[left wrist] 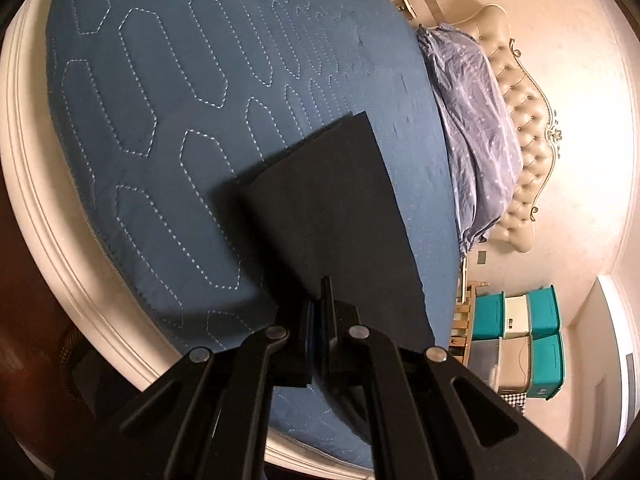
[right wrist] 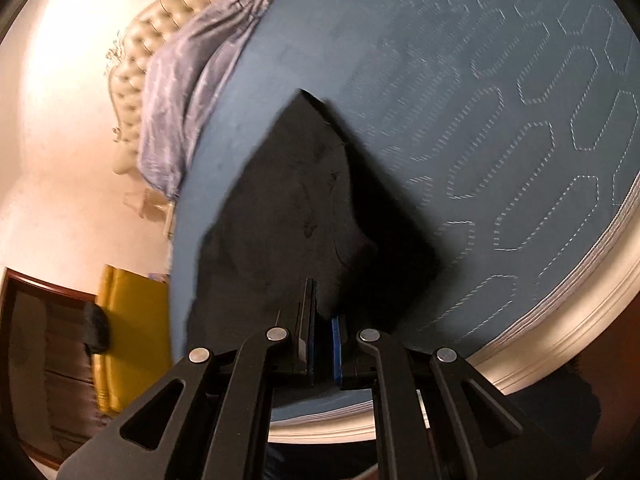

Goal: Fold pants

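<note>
Pants (left wrist: pixel 332 216), dark and already doubled into a flat slab, are hanging and trailing over the blue quilted bedcover (left wrist: pixel 160 128), filling the lower centre of both frames. The left gripper (left wrist: pixel 319 320) is pinching the near edge of the cloth, its jaws pressed together with fabric rising between them. The right gripper (right wrist: pixel 322 332) is sitting at the near edge of the same garment; its jaws are showing a narrow gap with blue pads visible, and whether cloth is actually running between them is something I cannot tell.

Judging by the neat straight edges and the layered corner at the upper middle of the left view, a fold is being carried over or laid down, well into the task. The next move is probably calling for both edges to travel level toward the far end of the pants, then to be lowered so the layers are lying square, without the free corner curling under.

Much is staying out of sight: the waistband and leg hems are not distinguishable in the black cloth, the right view is smeared by motion, and the bed frame (left wrist: pixel 60 248) is cutting off at the lower left. The lilac duvet (left wrist: pixel 468 128) is bunching against the tufted headboard (left wrist: pixel 520 128) at the right.
</note>
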`<act>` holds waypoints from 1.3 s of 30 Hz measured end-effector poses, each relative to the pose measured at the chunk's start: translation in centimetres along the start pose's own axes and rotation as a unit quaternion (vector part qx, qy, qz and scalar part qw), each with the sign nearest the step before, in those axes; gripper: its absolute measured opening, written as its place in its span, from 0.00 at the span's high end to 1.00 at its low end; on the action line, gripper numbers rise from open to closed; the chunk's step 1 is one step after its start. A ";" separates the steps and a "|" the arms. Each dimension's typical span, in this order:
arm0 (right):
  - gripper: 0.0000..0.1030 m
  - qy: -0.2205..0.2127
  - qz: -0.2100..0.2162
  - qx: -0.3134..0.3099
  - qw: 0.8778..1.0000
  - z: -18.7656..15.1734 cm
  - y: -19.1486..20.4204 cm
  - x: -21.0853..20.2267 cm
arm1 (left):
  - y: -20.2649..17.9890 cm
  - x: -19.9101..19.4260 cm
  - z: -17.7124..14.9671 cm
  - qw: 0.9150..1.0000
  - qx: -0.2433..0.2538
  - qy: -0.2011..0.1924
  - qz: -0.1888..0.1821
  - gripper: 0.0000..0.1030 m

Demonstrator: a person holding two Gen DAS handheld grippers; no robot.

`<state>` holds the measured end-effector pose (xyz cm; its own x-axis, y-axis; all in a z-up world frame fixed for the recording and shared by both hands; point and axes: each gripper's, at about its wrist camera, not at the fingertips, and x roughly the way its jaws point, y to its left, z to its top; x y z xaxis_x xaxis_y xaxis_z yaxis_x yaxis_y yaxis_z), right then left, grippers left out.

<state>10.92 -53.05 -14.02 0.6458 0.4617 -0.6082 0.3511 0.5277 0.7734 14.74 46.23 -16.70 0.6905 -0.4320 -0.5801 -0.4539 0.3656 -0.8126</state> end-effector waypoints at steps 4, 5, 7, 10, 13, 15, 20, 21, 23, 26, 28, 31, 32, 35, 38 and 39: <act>0.93 -0.001 0.000 -0.001 1.000 -0.3 -0.6 0.4 | 0.0 -0.1 0.0 1.000 0.001 0.002 0.001 0.98; 0.93 0.000 -0.003 -0.008 1.000 -0.3 -0.6 0.3 | 0.1 -0.1 0.0 1.000 0.002 0.002 0.001 0.98; 0.93 0.001 -0.007 -0.015 1.000 -0.2 -0.4 0.3 | 0.3 -0.2 0.0 1.000 0.001 0.000 0.002 0.98; 0.93 0.000 -0.004 -0.015 1.000 -0.4 -0.1 0.0 | 0.1 -0.4 -0.2 1.000 -0.001 -0.006 -0.001 0.98; 0.93 -0.003 0.009 -0.023 1.000 -0.6 0.6 -0.9 | 0.1 -1.1 -0.3 1.000 0.002 -0.012 -0.005 0.98; 0.93 0.000 0.010 -0.032 0.999 -0.5 0.7 -1.1 | 0.5 -0.9 -0.2 1.000 0.002 -0.008 0.005 0.98; 0.93 0.019 0.009 -0.024 1.000 -0.4 -0.8 0.2 | 0.8 -0.7 -0.4 1.000 0.001 -0.011 0.011 0.96; 0.92 0.017 0.015 -0.020 1.000 -0.4 -1.0 0.1 | 0.7 -0.9 -0.7 1.000 0.000 -0.012 0.013 0.95; 0.82 0.010 0.020 -0.010 1.000 -0.2 -1.5 -0.4 | 0.9 -1.9 -1.4 1.000 -0.008 -0.023 0.007 0.79; 0.67 -0.006 0.033 0.003 0.999 -0.1 -2.2 -1.4 | 0.1 -3.6 -4.0 0.999 0.007 -0.040 0.017 0.46; 0.56 -0.015 0.055 0.015 0.998 0.0 -2.6 -1.9 | -0.8 -3.6 -7.5 0.999 0.021 -0.025 -0.003 0.46; 0.56 -0.016 0.046 -0.003 0.999 0.1 -1.9 -1.8 | -2.5 -1.9 -13.3 0.999 0.039 0.013 -0.032 0.46; 0.56 -0.019 0.042 -0.009 0.999 0.1 -1.6 -1.7 | -3.5 -0.4 -16.0 0.997 0.044 0.037 -0.046 0.46; 0.59 -0.035 0.019 -0.020 0.999 0.3 -0.6 -1.7 | -6.0 4.0 -21.9 0.991 0.053 0.089 -0.086 0.50; 0.86 -0.041 -0.014 -0.028 0.999 0.3 -0.3 -1.5 | -8.7 8.2 -25.6 0.983 0.067 0.125 -0.113 0.51; 0.87 -0.043 -0.013 -0.027 0.999 0.4 -0.4 -1.5 | -9.1 9.3 -26.3 0.982 0.062 0.133 -0.116 0.51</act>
<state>10.08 -54.17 -13.33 0.6940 0.3860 -0.6078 0.3320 0.5775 0.7458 10.53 17.23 -16.22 0.5878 -0.7095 -0.3886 -0.2185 0.3232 -0.9207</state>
